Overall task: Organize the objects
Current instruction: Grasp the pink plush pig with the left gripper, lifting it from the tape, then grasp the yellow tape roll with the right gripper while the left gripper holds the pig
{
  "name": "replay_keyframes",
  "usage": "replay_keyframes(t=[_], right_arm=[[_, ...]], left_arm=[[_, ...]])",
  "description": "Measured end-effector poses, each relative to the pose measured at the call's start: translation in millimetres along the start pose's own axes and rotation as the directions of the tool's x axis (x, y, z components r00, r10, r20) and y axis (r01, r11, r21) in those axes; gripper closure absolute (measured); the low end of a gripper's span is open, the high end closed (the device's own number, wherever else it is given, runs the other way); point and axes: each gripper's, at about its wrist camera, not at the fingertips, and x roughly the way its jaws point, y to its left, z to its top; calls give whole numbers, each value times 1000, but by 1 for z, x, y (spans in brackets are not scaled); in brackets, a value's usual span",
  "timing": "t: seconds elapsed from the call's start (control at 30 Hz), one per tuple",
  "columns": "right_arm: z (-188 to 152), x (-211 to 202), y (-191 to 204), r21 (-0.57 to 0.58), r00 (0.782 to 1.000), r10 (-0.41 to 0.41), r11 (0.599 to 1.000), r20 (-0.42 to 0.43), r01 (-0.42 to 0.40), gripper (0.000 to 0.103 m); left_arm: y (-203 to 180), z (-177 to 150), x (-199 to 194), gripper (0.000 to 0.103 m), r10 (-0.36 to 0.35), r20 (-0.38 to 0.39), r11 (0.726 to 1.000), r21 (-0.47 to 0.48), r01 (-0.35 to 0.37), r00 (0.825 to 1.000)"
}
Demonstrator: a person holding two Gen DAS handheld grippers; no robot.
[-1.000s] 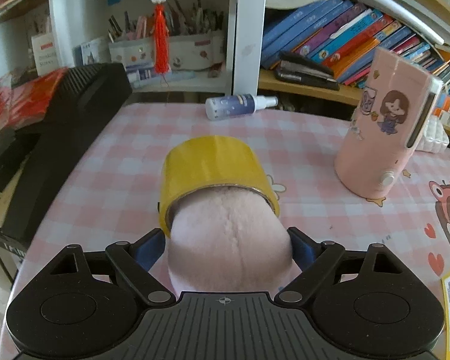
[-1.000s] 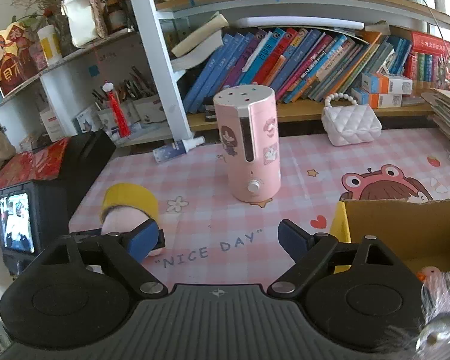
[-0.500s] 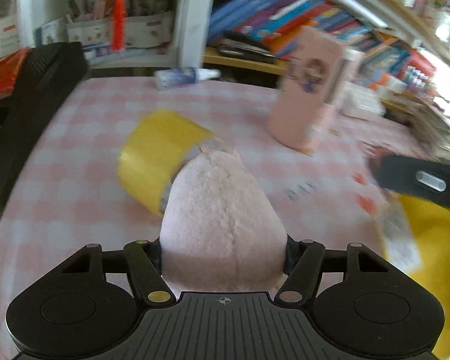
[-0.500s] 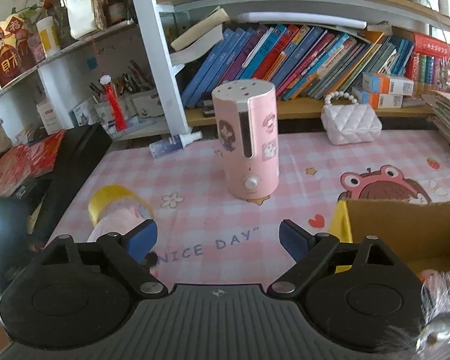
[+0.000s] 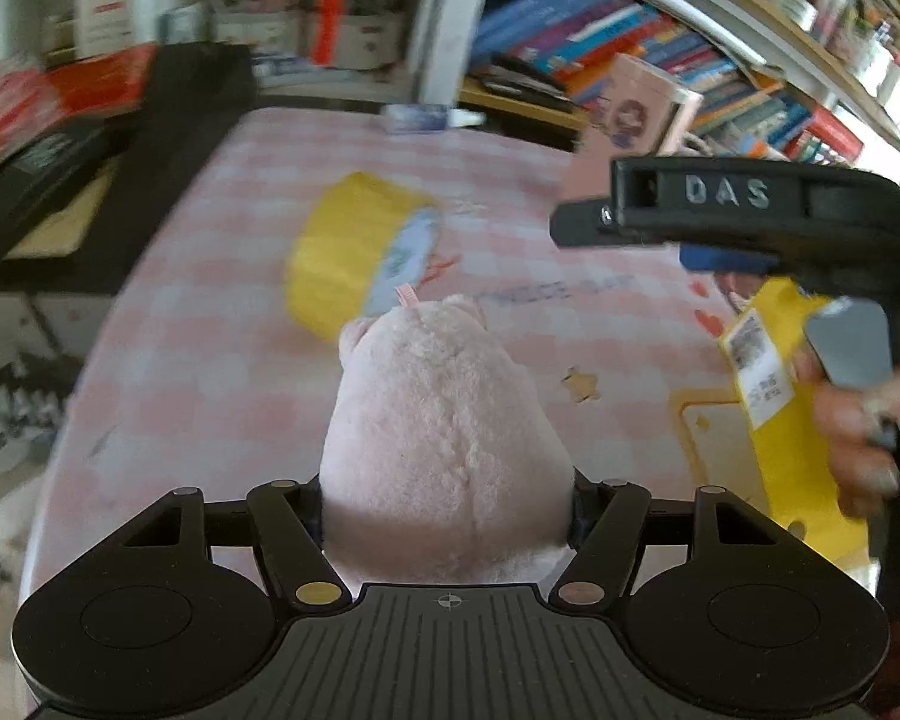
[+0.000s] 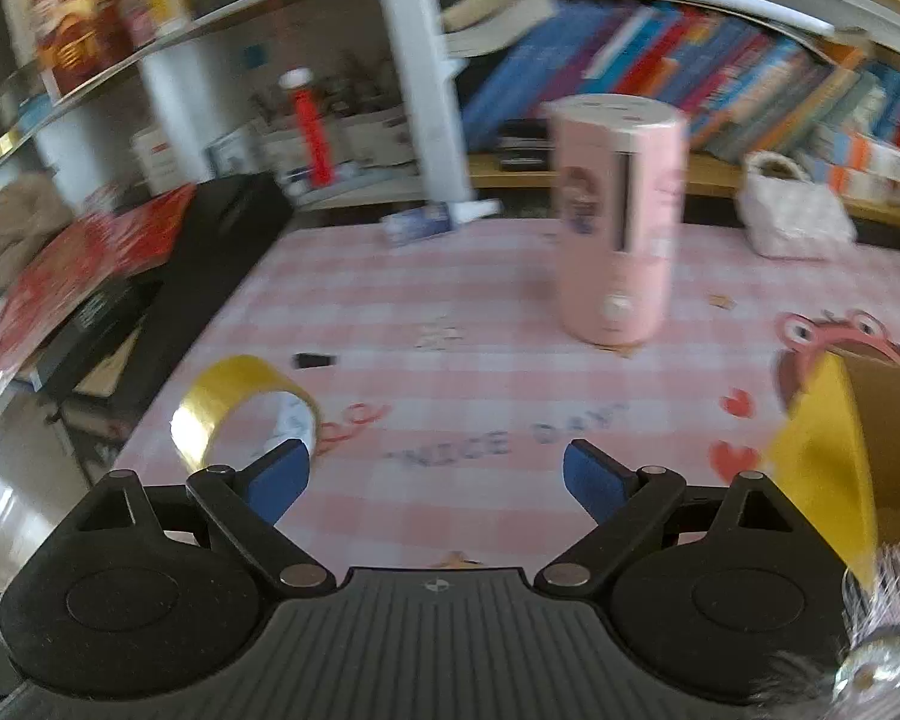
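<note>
Left wrist view: bookshelf-lined room, blurred; pink checked tablecloth surface point(image 5: 222, 372) below. Left gripper point(image 5: 447, 516) has its fingers clamped narrow on a soft pink plush toy point(image 5: 444, 438), squeezed at the sides and lifted off the cloth. A roll of yellow packing tape point(image 5: 354, 252) lies on its side just beyond the toy, apart from it. At the right edge sit a yellow cardboard box point(image 5: 798, 456), a person's hand point(image 5: 864, 420) and the black body of the right gripper point(image 5: 732, 210). A pink cylindrical humidifier with cartoon stickers point(image 5: 636, 114) stands further back.

Right wrist view: same shelves and cloth, motion-blurred. Right gripper point(image 6: 435, 471) has its fingers spread wide, nothing between them; its jaws have just been opening further. Its left finger point(image 6: 279, 471) sits near the yellow tape roll point(image 6: 240, 408), not touching. Box flap point(image 6: 834, 462) at right, humidifier point(image 6: 618, 222) upright mid-surface.

Risks, judged: the plush is likely headed for the box, and the two grippers are close, so they could collide over the opening. Soft plush may slip from a side pinch. The tape roll, on its edge, could roll if nudged.
</note>
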Motion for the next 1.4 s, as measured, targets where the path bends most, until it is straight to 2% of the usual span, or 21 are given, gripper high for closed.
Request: replay_keyframes(t=[0.13, 0.23, 0.3, 0.4, 0.53, 0.7, 0.8, 0.83, 0.87, 0.9, 0.97, 1.03, 1.13, 1.2, 1.4], right_arm=[[2, 11, 33, -111, 996, 89, 990, -8, -90, 7], [1, 24, 62, -232, 986, 167, 959, -10, -165, 2], [-1, 39, 79, -307, 983, 181, 937, 11, -169, 0], [-5, 72, 93, -368, 993, 117, 924, 27, -99, 0], [-7, 110, 91, -330, 998, 58, 942, -30, -65, 0], [-5, 127, 84, -306, 1000, -15, 952, 18, 20, 0], [-1, 129, 79, -264, 999, -25, 964, 22, 30, 3], [0, 129, 78, -247, 999, -29, 969, 16, 32, 7], [0, 127, 76, -227, 1000, -25, 973, 14, 27, 22], [0, 126, 75, -215, 1000, -11, 977, 9, 12, 33], [-1, 125, 72, -191, 999, 43, 981, -14, -45, 79], [-1, 123, 71, -188, 999, 23, 982, -27, -28, 83], [0, 108, 67, -194, 999, 46, 980, -11, -47, 93], [1, 97, 60, -160, 998, 65, 985, -23, -68, 94], [-6, 62, 44, -110, 999, 42, 993, -30, -45, 94]], left_arm=[[22, -19, -18, 36, 80, -20, 992, -92, -82, 997], [38, -31, -33, 36, 137, -12, 977, -164, -137, 991], [47, -37, -42, 36, 170, -5, 964, -208, -168, 985], [55, -42, -51, 36, 212, 5, 946, -250, -204, 977], [59, -46, -56, 36, 233, 11, 939, -262, -222, 972], [57, -46, -56, 36, 236, 8, 940, -254, -226, 972], [56, -48, -57, 36, 231, 7, 943, -248, -222, 973], [56, -49, -57, 36, 229, 7, 944, -245, -221, 973], [56, -49, -57, 36, 227, 7, 945, -242, -219, 974], [55, -47, -56, 36, 225, 8, 947, -238, -217, 974], [53, -45, -57, 36, 225, 14, 950, -226, -216, 974], [52, -41, -58, 36, 224, 28, 953, -216, -213, 974], [51, -37, -60, 36, 215, 51, 957, -208, -200, 975], [50, -34, -61, 36, 208, 64, 961, -201, -191, 976], [44, -28, -64, 36, 168, 104, 975, -163, -150, 980]])
